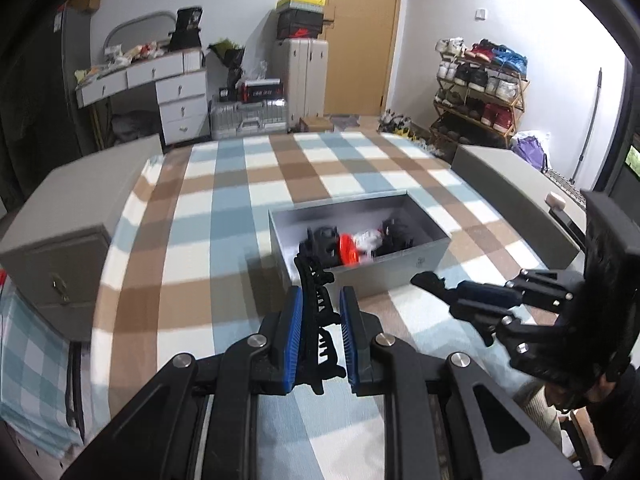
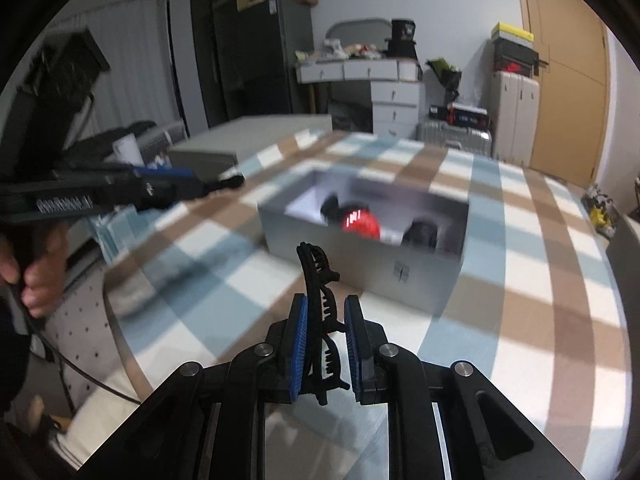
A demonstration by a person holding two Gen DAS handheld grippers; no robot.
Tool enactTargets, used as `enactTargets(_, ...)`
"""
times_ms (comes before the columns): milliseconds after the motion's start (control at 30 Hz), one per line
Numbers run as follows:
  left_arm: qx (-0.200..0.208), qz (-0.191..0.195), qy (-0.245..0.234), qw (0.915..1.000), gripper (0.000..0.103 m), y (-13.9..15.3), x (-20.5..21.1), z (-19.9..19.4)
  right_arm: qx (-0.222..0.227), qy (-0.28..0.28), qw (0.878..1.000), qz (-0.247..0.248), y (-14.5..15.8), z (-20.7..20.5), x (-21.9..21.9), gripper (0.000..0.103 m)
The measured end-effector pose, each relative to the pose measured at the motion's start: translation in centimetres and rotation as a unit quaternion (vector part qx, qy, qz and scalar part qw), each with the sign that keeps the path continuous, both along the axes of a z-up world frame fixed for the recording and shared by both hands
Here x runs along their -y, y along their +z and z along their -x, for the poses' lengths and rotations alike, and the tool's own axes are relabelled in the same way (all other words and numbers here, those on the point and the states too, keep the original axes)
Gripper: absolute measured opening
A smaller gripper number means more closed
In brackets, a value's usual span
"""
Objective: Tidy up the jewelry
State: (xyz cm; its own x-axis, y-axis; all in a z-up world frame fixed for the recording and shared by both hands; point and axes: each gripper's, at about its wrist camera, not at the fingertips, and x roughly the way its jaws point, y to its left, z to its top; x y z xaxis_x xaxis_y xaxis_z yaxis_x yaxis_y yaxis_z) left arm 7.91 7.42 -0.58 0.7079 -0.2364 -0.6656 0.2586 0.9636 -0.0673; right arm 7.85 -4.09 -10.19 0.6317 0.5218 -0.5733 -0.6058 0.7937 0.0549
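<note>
Holding one black toothed hair clip apiece, both grippers hover above the checked cloth (image 1: 224, 216) short of the open grey box (image 1: 400, 276). Left gripper (image 1: 320, 300): blue pads clenched on the spine of the left clip (image 1: 316, 300), whose tip reaches toward the box's near wall. Right gripper (image 2: 326, 308): pads likewise clamped on the right clip (image 2: 318, 280), which stands upright between them, teeth facing right. Inside the box lie further dark clips and a red piece (image 1: 349, 249), blurred. By judgement each clip is light, rigid plastic with thin teeth that could snap or snag; the smooth curved back may slip under a shallow pinch. Best taken across the thick spine near its middle, clear of the teeth, as both are gripped now
</note>
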Motion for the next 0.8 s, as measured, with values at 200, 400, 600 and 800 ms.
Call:
enactTargets(200,0.011,0.003,-0.013,0.9998,0.014,1.0,0.4,-2.3,0.029,0.006,1.0,-0.01,2.7,-2.2,0.1,0.017)
enactTargets(400,0.016,0.01,-0.033,0.9993,0.014,1.3,1.2,-4.4,0.038,0.027,0.999,-0.019,4.0,-4.9,0.0,0.017)
enactTargets(600,0.006,0.027,-0.05,0.9984,0.014,1.1,1.9,-6.1,0.04,0.053,0.997,-0.03,4.2,-7.1,-0.5,0.017)
enactTargets(800,0.002,0.035,-0.062,0.9975,0.014,0.8,3.0,-7.7,0.024,0.057,0.996,-0.062,3.6,-9.3,0.1,0.017)
